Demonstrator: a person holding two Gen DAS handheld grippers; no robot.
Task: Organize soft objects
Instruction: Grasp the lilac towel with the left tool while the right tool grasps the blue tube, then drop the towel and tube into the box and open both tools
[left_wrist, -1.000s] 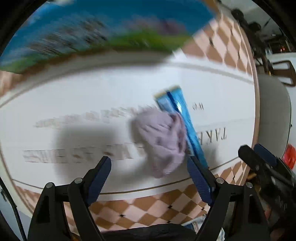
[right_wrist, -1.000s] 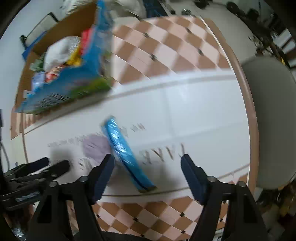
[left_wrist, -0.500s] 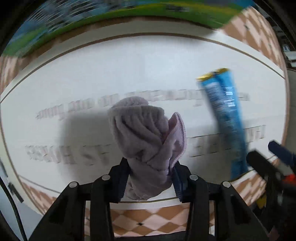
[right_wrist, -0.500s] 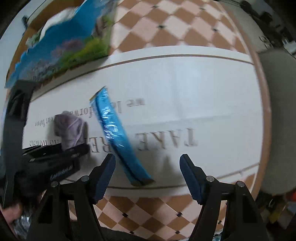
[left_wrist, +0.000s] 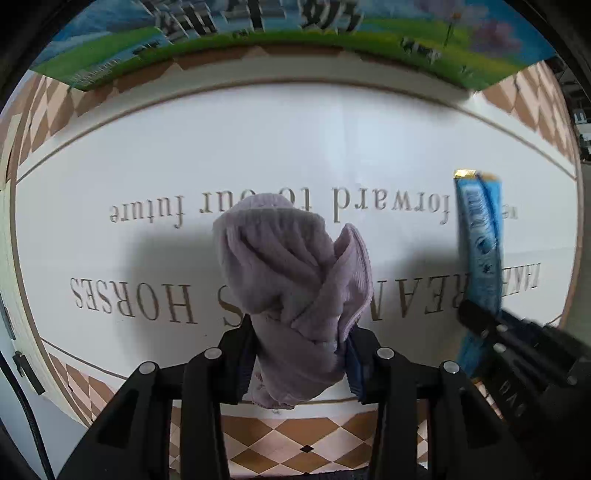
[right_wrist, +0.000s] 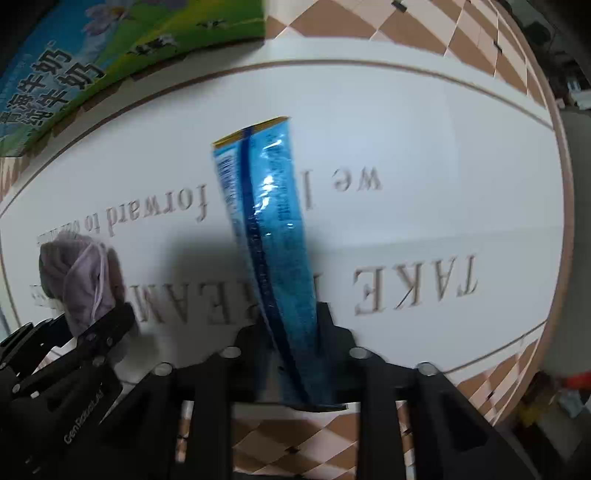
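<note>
A crumpled lilac cloth (left_wrist: 295, 291) sits between the fingers of my left gripper (left_wrist: 301, 354), which is shut on its near end; the cloth also shows at the left of the right wrist view (right_wrist: 79, 273). A long blue foil packet (right_wrist: 271, 240) lies along the white mat, and my right gripper (right_wrist: 291, 336) is shut on its near end. The packet also shows at the right of the left wrist view (left_wrist: 478, 251), with the right gripper's black body over its lower end.
The white mat (left_wrist: 332, 140) with printed words covers a checkered brown tablecloth (left_wrist: 280, 443). A blue and green printed carton (left_wrist: 295, 33) stands at the mat's far edge, also seen in the right wrist view (right_wrist: 92, 62). The table edge curves at right (right_wrist: 565, 221).
Both grippers went from open to shut: the left closed on the lilac cloth first, then the right moved in over the blue packet and closed on its near end.
</note>
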